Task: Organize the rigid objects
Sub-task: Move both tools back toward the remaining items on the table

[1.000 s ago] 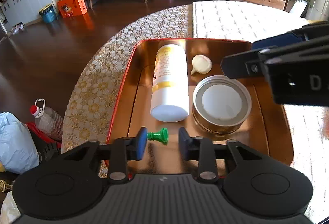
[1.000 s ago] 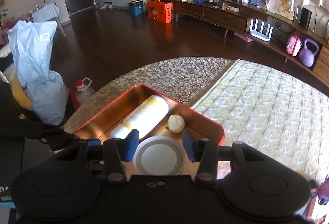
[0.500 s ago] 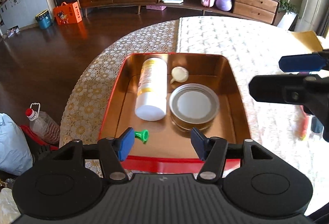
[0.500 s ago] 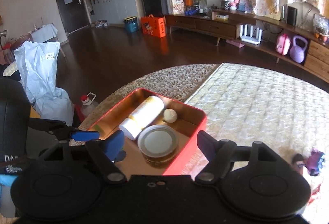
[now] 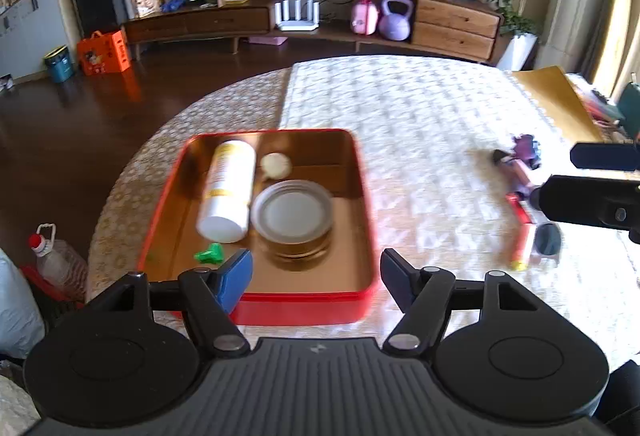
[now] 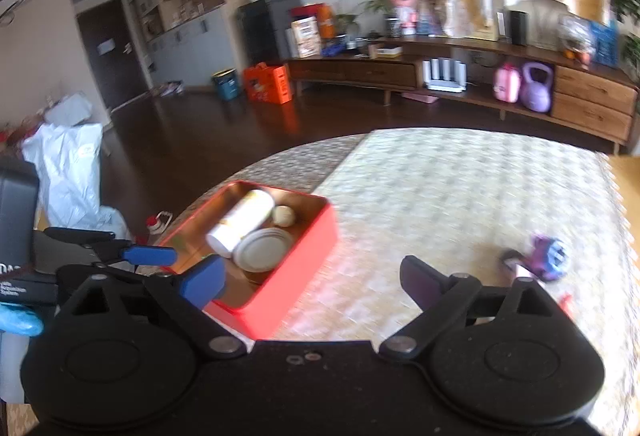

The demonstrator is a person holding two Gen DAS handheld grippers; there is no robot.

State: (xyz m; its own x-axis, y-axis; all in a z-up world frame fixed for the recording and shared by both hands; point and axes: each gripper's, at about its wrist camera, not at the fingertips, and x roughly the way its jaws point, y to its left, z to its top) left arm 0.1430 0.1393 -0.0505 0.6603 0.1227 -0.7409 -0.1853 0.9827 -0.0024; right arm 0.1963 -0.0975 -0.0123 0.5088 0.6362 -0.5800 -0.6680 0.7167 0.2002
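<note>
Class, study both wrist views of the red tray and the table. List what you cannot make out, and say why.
- Label on the white bottle: motion blur, left wrist view.
- Purple toy: smeared in the right wrist view; shape unclear.
- Red stick: partly behind the right claw in the left view.
- Near wall of the red tray: covered by the left claw.

My left hand-held gripper (image 5: 316, 278) is matte black: a ribbed grey-black body, two round discs at its sides, angled link arms with silver screw heads, and fingers faced with blue pads (image 5: 236, 278). My right hand-held gripper (image 6: 310, 280) is built the same, with a smooth black body carrying two small round marks. A blue glove (image 6: 18, 320) shows at the left edge.
</note>
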